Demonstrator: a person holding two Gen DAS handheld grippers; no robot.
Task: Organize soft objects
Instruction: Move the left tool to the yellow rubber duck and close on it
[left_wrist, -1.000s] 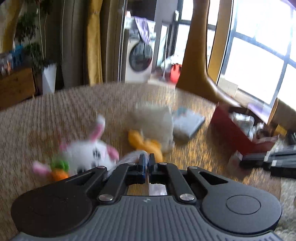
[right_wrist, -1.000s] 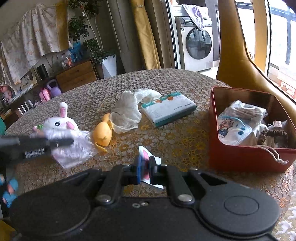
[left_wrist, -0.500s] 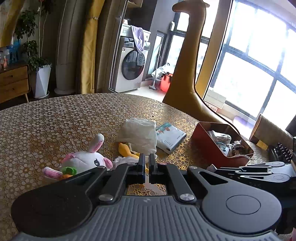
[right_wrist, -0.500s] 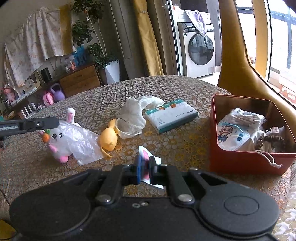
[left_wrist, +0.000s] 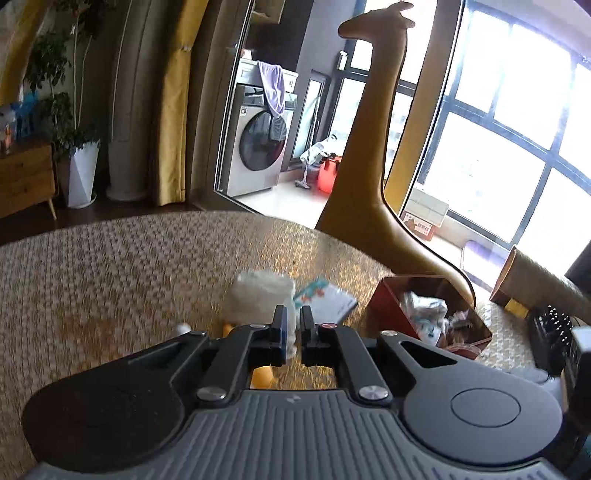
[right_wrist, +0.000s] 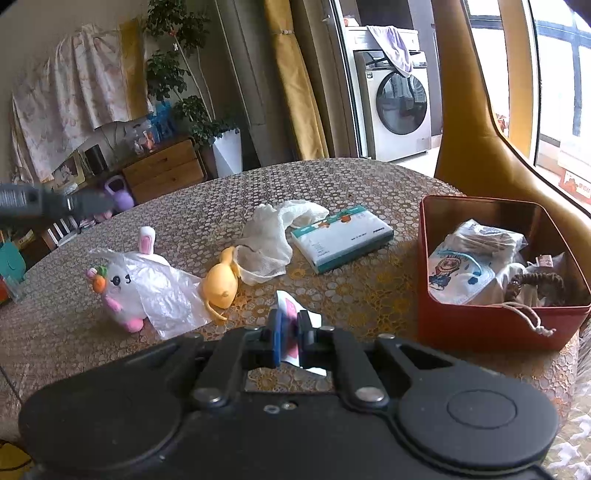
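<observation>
Bunny sits upright at the near left of the table, plastic draped on it, nearer the clenched, empty left gripper than the right gripper (clamped on a paper scrap), red box far right.

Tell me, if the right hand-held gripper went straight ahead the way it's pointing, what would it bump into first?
Probably the table just past the small pink and white paper pinched in the right hand-held gripper. Further along that line lies the white cloth, though depth is hard to judge.
</observation>
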